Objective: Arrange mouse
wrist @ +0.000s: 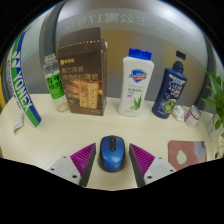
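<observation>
A blue and black mouse [112,154] lies flat on the pale tabletop [110,125]. It stands between the two fingers of my gripper [112,163], with a narrow gap at each side. The purple pads [82,160] flank it left and right. The fingers are open and the mouse rests on the table.
Beyond the mouse stand a brown carton [82,74], a white bottle [136,82], a dark blue bottle [171,90] and a small green bottle [54,84]. A racket handle [22,82] leans at the left. A pink object [186,152] lies right of the fingers, with plant leaves [214,100] beyond it.
</observation>
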{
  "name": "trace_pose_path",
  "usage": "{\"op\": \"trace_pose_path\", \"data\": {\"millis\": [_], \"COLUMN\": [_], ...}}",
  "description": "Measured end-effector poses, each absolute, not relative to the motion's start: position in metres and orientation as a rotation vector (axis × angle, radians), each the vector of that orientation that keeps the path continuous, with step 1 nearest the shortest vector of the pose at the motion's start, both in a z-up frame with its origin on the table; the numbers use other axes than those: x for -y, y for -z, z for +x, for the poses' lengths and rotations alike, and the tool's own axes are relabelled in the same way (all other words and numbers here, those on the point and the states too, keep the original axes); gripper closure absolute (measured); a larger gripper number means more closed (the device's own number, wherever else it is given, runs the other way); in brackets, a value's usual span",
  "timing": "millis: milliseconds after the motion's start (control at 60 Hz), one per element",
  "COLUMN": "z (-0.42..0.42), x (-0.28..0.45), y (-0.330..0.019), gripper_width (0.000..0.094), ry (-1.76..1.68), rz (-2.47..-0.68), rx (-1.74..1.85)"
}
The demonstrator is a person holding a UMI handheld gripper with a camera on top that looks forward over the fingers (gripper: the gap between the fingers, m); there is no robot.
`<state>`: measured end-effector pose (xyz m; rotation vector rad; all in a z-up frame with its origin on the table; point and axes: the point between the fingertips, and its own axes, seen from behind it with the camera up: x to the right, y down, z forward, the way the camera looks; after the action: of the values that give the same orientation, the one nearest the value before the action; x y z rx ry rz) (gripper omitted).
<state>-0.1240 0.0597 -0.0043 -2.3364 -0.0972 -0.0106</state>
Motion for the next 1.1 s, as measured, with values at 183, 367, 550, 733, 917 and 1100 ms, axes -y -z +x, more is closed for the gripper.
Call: {"op": "trace_pose_path", "data": {"millis": [183,367,550,733,917,1100], "z": [-0.126,-0.135,-0.112,0.005,0.121,0.155], "x": [-0.069,-0.066,-0.046,-0.023,0.005,0.017], "y": [0.013,-0.009,-0.159,-0.209,-0.091,-0.010], "gripper_width": [0.0502,0.0568,0.0569,0.0571,0.0569,0.0536], "ry": [-0.033,-0.078,-0.099,-0.002,0.079,0.032], "rz": [-2.338,-2.297,-2.059,-1.996,-2.200,-2.319], "rx": [0.148,0.209,0.170,0.049,-0.049,-0.052]}}
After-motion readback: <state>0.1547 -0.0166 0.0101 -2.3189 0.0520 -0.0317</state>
